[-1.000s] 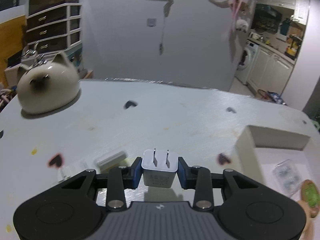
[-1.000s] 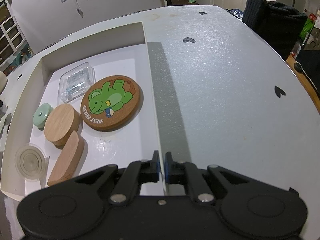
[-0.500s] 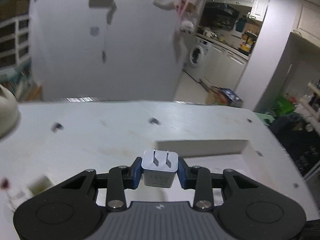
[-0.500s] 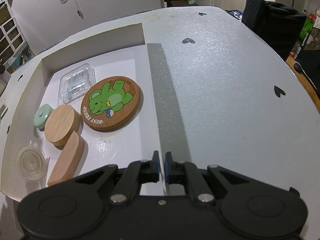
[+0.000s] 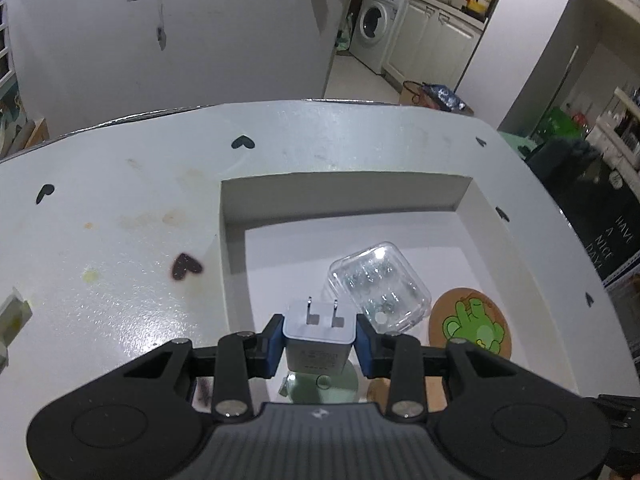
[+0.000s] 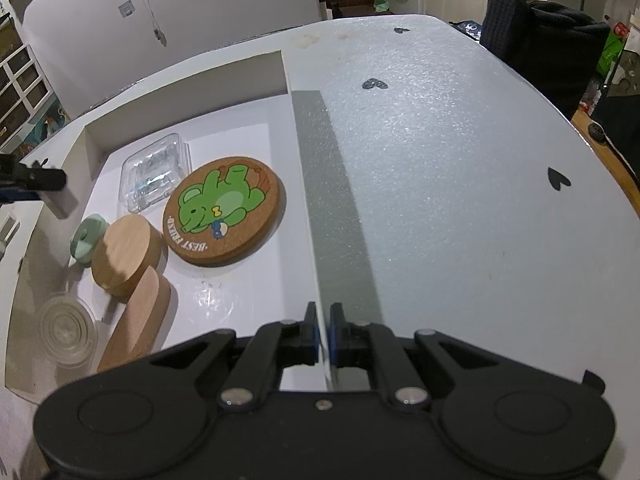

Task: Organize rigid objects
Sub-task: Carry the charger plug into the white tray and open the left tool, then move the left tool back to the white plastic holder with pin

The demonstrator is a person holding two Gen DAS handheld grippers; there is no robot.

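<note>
- My left tool [image 5: 319,343] grips a white charger [image 5: 319,338] between its blue pads, prongs pointing forward and away from me.
- The charger hangs above the near left part of the white box [image 5: 344,192], just inside its left wall.
- My right tool [image 6: 324,334] is clamped on the box's right wall [image 6: 306,184], one finger on each side of the wall.
- The box sits on the white tabletop [image 6: 440,152], which carries small dark heart marks.
- Inside the box: a clear case [image 5: 379,286] near the middle, a bear coaster [image 6: 224,210] touching the case's near corner, a round wood disc [image 6: 125,250] left of the coaster, and a green piece [image 6: 88,240] beside the disc.
- A second wood block [image 6: 136,320] leans against the disc on its near side; a clear round lid [image 6: 66,330] lies at the near left corner.
- In the left wrist view the green piece shows directly under the charger.
</note>
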